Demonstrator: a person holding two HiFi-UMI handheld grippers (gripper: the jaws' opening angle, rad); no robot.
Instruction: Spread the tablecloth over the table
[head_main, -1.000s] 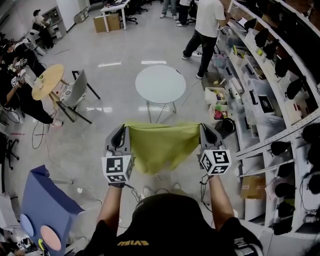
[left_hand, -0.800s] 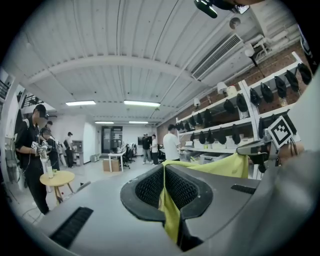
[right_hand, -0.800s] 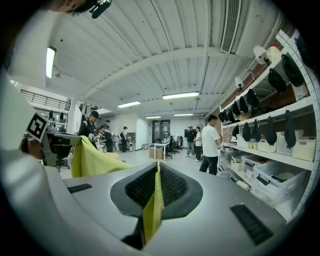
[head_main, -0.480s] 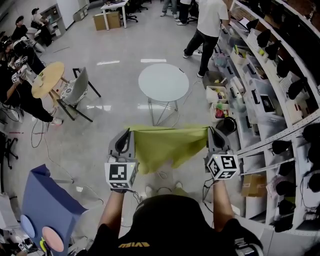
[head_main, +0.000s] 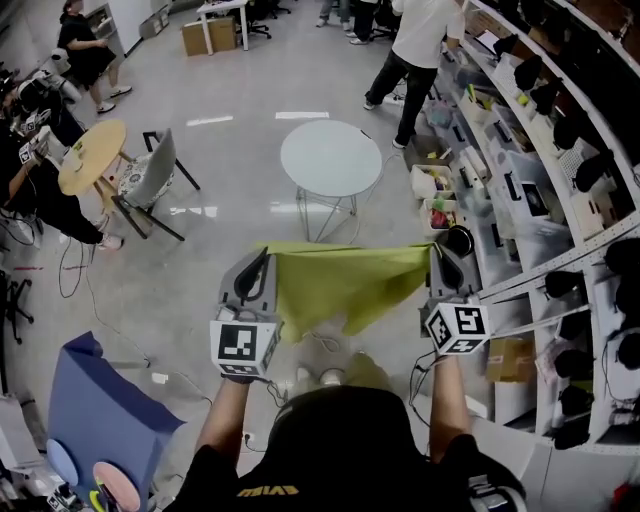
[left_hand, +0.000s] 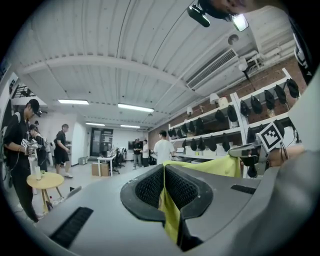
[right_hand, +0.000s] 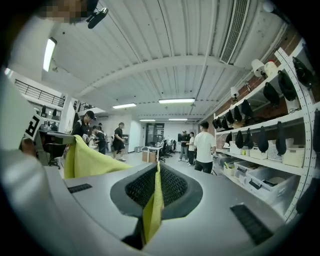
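The person stands on the open floor with a yellow-green tablecloth (head_main: 345, 285) stretched between the two grippers. The left gripper (head_main: 258, 262) has its jaws pinched tight on one top corner and the right gripper (head_main: 438, 255) is clamped on the other. The upper edge runs nearly straight between them and the rest hangs in a loose fold, while the round white table (head_main: 330, 158) stands ahead, well apart from the cloth.

No legible text anywhere. The yellow print (head_main: 267, 489) on the person's black shirt (head_main: 330, 440) is upside down and too small to read. The left cube (head_main: 243, 346) and right cube (head_main: 458, 327) carry square black-and-white markers only.
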